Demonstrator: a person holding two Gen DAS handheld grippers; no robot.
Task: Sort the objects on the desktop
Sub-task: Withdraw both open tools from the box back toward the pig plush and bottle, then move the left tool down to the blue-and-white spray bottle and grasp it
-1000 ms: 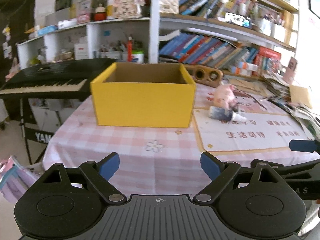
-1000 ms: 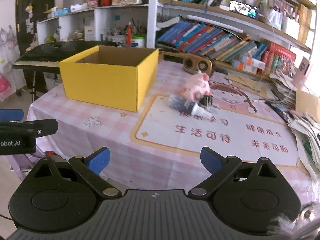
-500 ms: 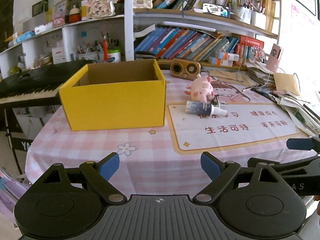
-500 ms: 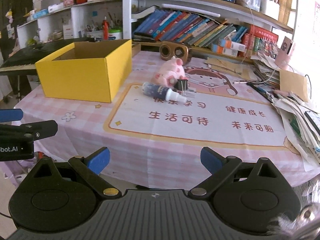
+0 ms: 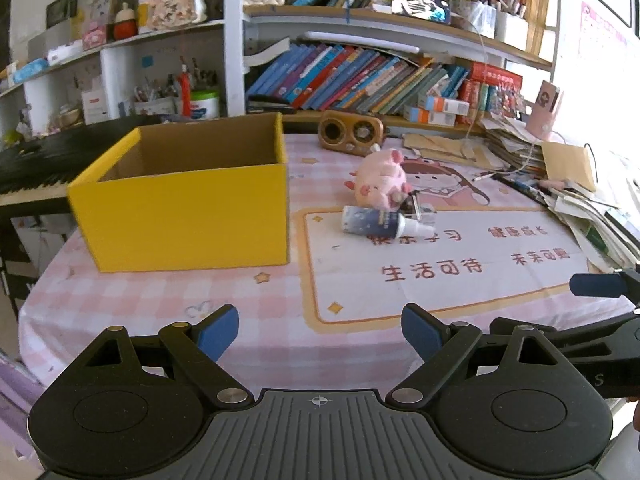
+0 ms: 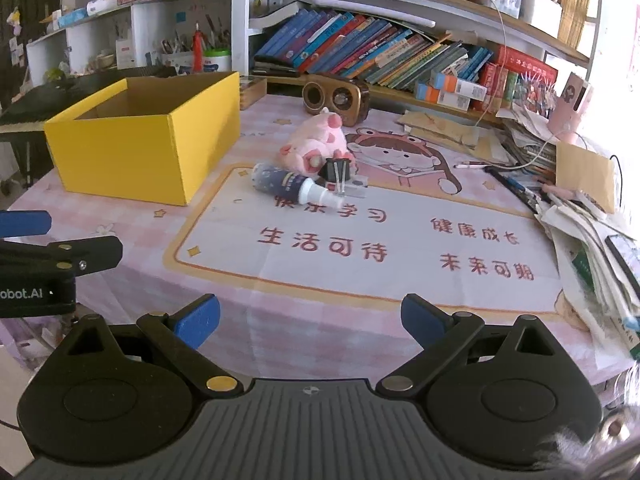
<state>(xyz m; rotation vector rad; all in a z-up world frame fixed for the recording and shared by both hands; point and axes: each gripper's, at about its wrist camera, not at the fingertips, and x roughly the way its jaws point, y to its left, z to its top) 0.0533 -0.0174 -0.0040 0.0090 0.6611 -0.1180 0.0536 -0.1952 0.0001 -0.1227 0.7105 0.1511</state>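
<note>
Covering the whole work surface, a pink checked tablecloth [image 5: 168, 292] is lying over the table, with a large printed mat [image 6: 360, 240] bearing red characters spread across its right half; a bookshelf [image 5: 360, 76] full of leaning books is standing behind the table; an open yellow box [image 5: 184, 216] is sitting on the left part of the cloth, just beside the mat's left edge, and its visible interior is showing only brown cardboard; a pile of papers [image 6: 592, 240] is spilling along the right edge of the table; a wooden speaker [image 6: 335, 98] is sitting at the back, near the shelf; a pink plush pig [image 6: 316, 142] is resting on the mat in front of the speaker; a small spray bottle [image 6: 292, 186] is lying on its side, touching the pig's front, with its white nozzle pointing right; a black binder clip [image 6: 338, 172] is standing beside the bottle's nozzle, against a small clear item that cannot be identified.

The left gripper [image 5: 318, 328] is hovering over the near table edge with its blue-tipped fingers [image 5: 218, 328] spread wide and holding nothing; the right gripper [image 6: 310, 318] is hovering likewise at the near edge of the mat, fingers [image 6: 420, 318] wide apart and empty; both are well apart from the pig, bottle and clip.
</note>
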